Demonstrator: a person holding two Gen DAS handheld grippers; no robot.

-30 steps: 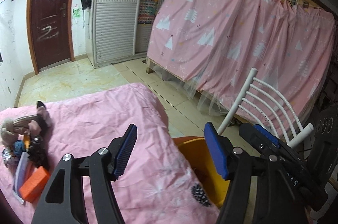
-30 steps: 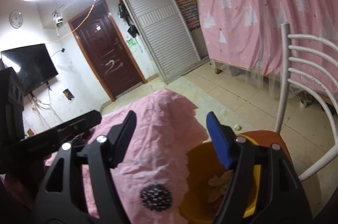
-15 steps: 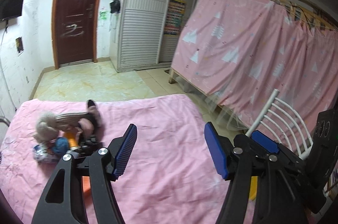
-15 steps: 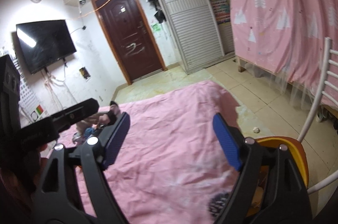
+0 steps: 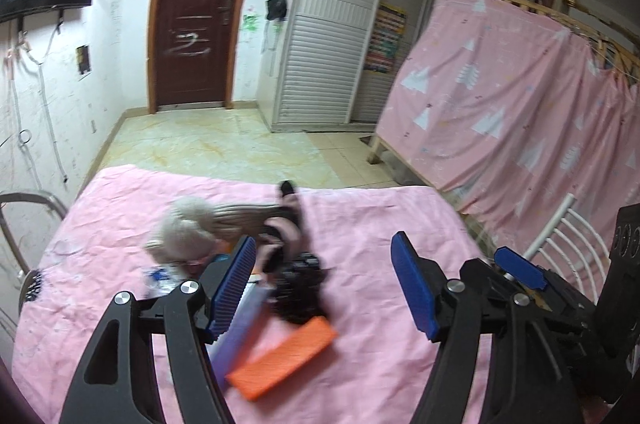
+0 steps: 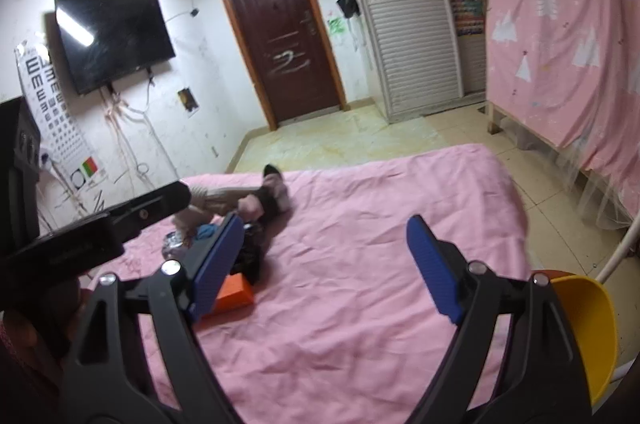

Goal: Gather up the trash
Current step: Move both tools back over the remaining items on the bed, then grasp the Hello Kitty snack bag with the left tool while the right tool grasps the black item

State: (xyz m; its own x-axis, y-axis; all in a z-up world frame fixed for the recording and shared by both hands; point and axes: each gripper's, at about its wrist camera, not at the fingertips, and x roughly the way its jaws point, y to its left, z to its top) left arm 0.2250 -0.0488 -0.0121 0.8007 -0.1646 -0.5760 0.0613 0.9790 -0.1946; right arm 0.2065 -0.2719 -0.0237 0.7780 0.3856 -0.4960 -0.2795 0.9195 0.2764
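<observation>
Trash heap on the bed, nothing picked up yet
An orange block (image 5: 282, 358), a crumpled wrapper (image 5: 162, 278) and dark clutter (image 5: 300, 288) lie heaped on the pink bedsheet (image 5: 380, 224), while the left gripper (image 5: 324, 288) and right gripper (image 6: 324, 268) both hover empty, jaws spread wide; the yellow bin (image 6: 586, 328) waits beside the bed, so collecting looks barely underway

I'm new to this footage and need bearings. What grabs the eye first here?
The pink sheet fills the foreground, with a cluttered pile on its left: an orange block, a dark tangled item and a fluffy beige toy. At the right edge sits a yellow bin. Both grippers, left and right, are open and empty.
</observation>
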